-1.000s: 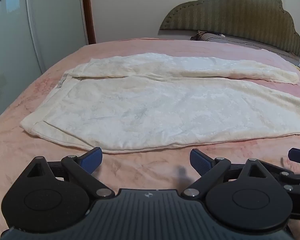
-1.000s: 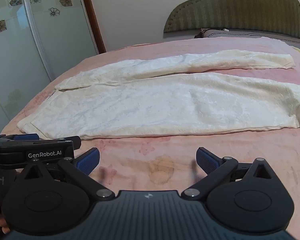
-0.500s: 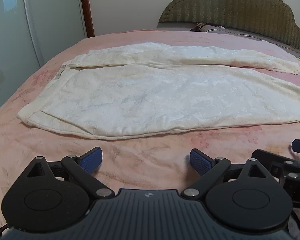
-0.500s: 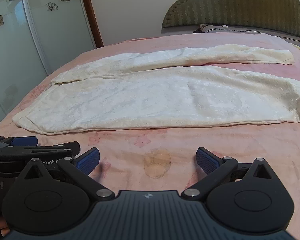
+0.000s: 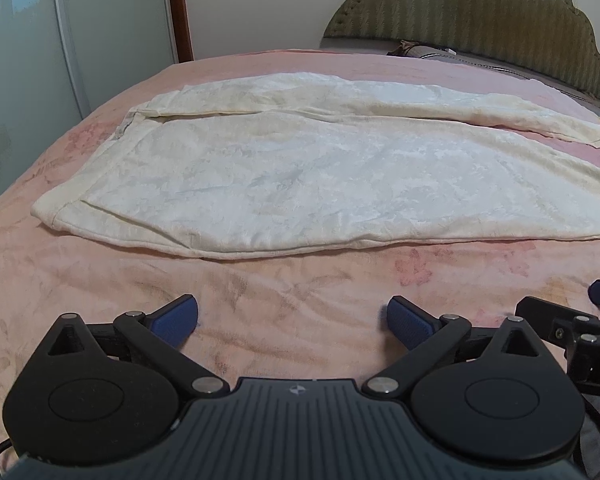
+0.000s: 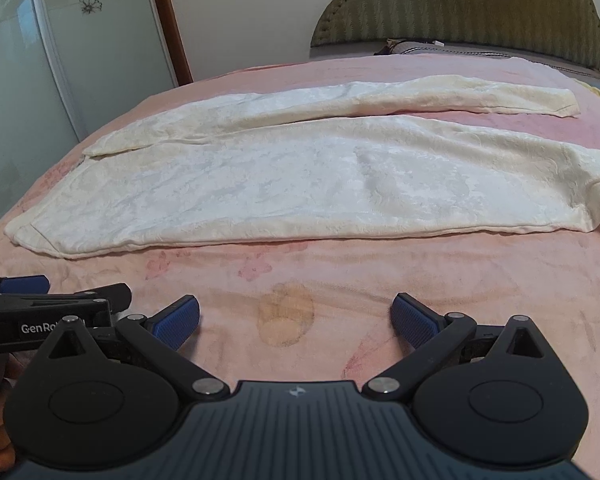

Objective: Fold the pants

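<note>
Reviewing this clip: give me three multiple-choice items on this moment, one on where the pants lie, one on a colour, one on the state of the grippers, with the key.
1. Where do the pants lie?
A. Spread flat on the pink bedcover
B. Hung over the headboard
C. On the floor

2. What colour are the gripper pads?
A. Red
B. Blue
C. White

3. How do the left gripper and right gripper stand?
A. Both shut on cloth
B. One open, one shut
C. Both open, holding nothing

Key: 1 A, both legs lie stretched out on the cover; 2 B, the pads show blue in both wrist views; 3 C, the jaws are wide apart over bare cover, short of the pants.
</note>
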Available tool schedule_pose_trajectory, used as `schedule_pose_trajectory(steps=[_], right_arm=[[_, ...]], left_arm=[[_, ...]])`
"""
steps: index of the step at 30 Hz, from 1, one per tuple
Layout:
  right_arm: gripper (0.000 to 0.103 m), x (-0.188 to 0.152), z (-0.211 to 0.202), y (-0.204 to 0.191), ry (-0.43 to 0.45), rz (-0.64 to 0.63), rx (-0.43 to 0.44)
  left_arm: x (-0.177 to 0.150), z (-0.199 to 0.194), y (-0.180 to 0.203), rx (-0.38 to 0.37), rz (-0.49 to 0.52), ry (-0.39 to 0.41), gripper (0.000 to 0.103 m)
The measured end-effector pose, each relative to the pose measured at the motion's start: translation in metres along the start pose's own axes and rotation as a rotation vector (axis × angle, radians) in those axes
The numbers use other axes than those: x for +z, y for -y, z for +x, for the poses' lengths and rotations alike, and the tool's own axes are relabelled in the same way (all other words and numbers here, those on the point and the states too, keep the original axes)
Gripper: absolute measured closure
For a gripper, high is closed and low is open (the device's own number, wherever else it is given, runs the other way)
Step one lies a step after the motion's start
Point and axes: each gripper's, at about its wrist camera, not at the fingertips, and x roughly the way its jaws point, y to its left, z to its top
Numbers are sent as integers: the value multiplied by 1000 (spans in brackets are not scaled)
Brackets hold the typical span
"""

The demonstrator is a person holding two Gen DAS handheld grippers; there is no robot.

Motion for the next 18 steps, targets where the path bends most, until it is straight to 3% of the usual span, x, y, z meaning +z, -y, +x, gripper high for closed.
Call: schedule_pose_trajectory(steps=[18], right_arm=[[0,-5,-1,5,33,22,23]], left_arm=[[-7,0,-5,-25,-7,26,0]])
